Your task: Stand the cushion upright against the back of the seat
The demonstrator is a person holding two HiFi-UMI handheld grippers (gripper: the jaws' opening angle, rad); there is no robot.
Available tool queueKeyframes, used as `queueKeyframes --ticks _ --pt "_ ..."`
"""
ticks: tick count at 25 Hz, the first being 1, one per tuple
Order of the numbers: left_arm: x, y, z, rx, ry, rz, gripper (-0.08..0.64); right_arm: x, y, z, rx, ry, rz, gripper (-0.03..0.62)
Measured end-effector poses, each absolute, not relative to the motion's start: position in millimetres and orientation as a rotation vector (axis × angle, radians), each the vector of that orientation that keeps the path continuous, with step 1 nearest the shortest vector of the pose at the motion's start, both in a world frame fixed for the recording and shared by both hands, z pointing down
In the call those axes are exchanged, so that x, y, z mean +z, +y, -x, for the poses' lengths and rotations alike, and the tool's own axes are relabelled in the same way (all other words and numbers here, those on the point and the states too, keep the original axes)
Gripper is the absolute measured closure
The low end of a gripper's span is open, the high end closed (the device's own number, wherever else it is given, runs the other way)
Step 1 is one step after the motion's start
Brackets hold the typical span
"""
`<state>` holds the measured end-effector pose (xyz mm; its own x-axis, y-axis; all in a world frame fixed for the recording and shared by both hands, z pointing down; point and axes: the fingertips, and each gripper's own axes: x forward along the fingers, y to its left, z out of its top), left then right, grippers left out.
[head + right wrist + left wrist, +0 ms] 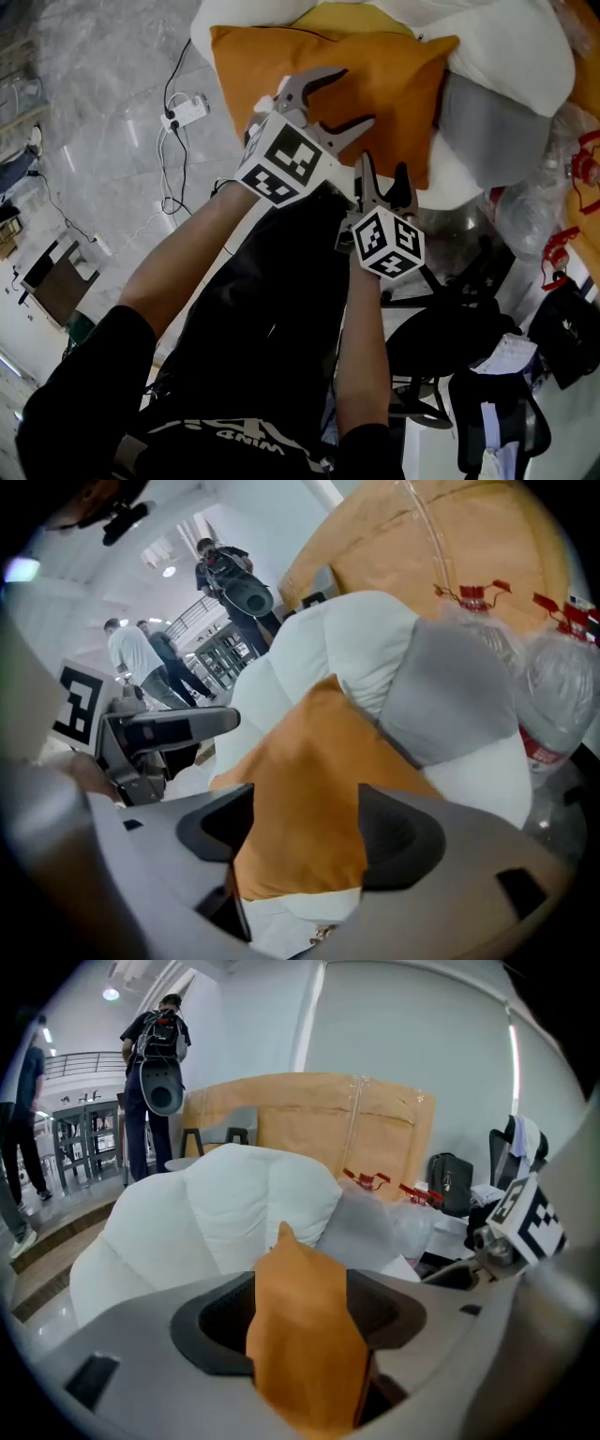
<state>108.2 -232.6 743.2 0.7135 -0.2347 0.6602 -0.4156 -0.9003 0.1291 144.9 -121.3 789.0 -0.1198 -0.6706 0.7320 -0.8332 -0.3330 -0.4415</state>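
**Both grippers at the cushion's near edge, jaws wide**

Head view: the orange square fabric cushion [394, 103] lies face-up on the white padded seat [506, 47], its long side running across the picture and its far edge towards the puffy seat back. Your left gripper [352, 97] is over the cushion's face, with its jaws spread. Your right gripper [384, 167] sits lower, at the near edge, and is also spread. The left one is further in.

Left gripper view: an orange corner stands straight ahead between the jaws, filling the gap – but the pads don't look clamped on it.

Right gripper view: the cushion's near edge lies between the parted jaws, with the fabric running up and away towards the seat back. The jaws are apart, not squeezing.

So the cushion lies dead ahead of both. You'd likely need to close on that near edge and swing it up and back.
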Motion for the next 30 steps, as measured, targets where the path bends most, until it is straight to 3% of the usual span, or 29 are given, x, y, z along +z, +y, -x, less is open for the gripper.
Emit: queueKeyframes --ticks 17,21,24,28,30 --pt "840 -244 -107 1.276 -0.448 -2.544 0.262 884 -102 -149 1.566 -1.382 -1.917 0.262" --pt "847 -241 -112 1.305 -0.434 -2.536 0.299 889 -101 -151 1.578 -1.382 -1.879 0.266" --pt "851 -240 -113 1.311 -0.425 -2.501 0.360 891 -102 -152 1.583 -1.377 -1.850 0.336" --pt "851 -240 -106 1.296 -0.433 -2.448 0.506 887 -103 -147 1.576 -1.406 -1.830 0.471" --pt "851 -239 -103 1.279 -0.425 -2.431 0.529 885 -103 -143 1.582 -1.430 -1.827 0.532"
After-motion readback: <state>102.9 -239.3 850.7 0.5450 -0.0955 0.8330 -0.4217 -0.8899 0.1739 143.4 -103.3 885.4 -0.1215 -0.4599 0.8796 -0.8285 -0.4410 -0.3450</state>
